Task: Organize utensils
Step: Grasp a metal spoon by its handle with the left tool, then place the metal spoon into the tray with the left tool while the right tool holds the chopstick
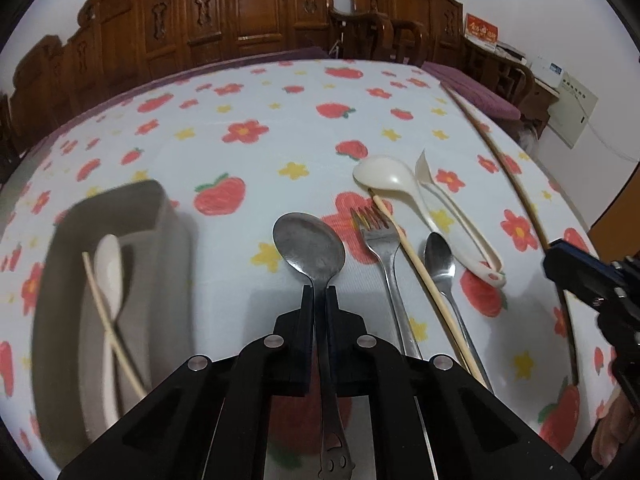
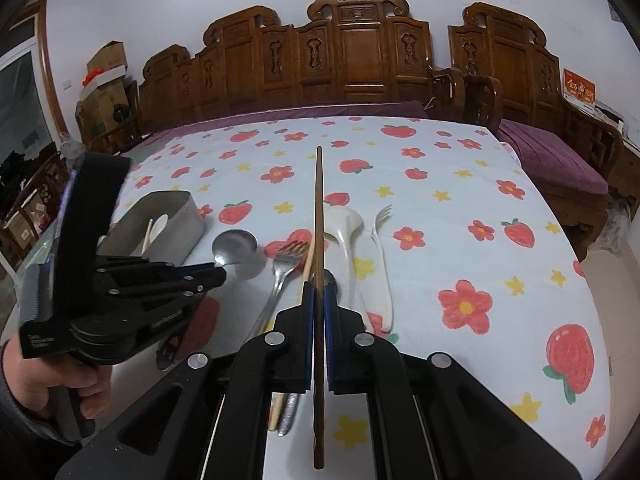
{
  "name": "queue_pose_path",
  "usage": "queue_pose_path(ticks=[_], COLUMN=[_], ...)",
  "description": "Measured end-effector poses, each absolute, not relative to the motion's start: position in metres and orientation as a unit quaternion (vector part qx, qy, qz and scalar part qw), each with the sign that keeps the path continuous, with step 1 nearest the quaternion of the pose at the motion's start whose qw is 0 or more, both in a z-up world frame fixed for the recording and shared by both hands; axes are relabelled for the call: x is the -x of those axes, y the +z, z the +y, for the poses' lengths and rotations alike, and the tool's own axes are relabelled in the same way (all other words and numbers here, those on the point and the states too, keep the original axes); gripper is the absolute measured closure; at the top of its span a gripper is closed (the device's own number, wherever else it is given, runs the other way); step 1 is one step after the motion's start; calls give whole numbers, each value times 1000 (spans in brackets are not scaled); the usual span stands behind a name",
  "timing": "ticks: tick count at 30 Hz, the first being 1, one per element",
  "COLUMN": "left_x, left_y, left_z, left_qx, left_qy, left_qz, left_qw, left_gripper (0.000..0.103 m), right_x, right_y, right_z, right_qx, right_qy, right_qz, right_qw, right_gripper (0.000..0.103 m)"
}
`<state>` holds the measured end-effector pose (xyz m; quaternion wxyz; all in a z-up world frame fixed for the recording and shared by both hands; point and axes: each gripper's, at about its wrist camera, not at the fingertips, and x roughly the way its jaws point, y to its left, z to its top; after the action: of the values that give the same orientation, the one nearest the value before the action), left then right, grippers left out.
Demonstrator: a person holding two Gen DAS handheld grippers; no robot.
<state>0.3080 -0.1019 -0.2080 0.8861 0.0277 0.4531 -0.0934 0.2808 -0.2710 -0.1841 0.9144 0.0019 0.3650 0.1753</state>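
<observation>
Steel spoon (image 1: 309, 246) is pinched by left gripper (image 1: 319, 292), brown chopstick (image 2: 319, 216) by right gripper (image 2: 319, 292) — only two pieces sit in the holder (image 1: 176, 240); fork (image 1: 378, 232) and others remain.

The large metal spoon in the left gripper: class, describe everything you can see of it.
The large metal spoon looks like dull grey steel, with a broad oval bowl facing up and a slim handle ending in a cut-out face pattern. The left gripper is shut on its neck just behind the bowl. It points away from the camera above the flowered tablecloth, right of the grey tray; whether it touches the cloth is unclear.
</observation>
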Motion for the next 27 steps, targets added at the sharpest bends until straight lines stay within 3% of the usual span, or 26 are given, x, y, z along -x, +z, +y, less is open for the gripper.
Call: queue_pose_path(ticks=[11, 27], left_x=[-285, -280], left_y=[-157, -143], left_z=[-70, -10], left_qx=[-26, -13], left_qy=[-80, -53], left_qz=[418, 409], left_qw=[904, 911], left_gripper=[98, 98], right_x=[-258, -237], right_y=[-170, -157], right_z=[-241, -214], right_qx=[6, 18], right_qy=[211, 239], right_qz=[352, 349], right_qw=[912, 906], right_gripper=[97, 97])
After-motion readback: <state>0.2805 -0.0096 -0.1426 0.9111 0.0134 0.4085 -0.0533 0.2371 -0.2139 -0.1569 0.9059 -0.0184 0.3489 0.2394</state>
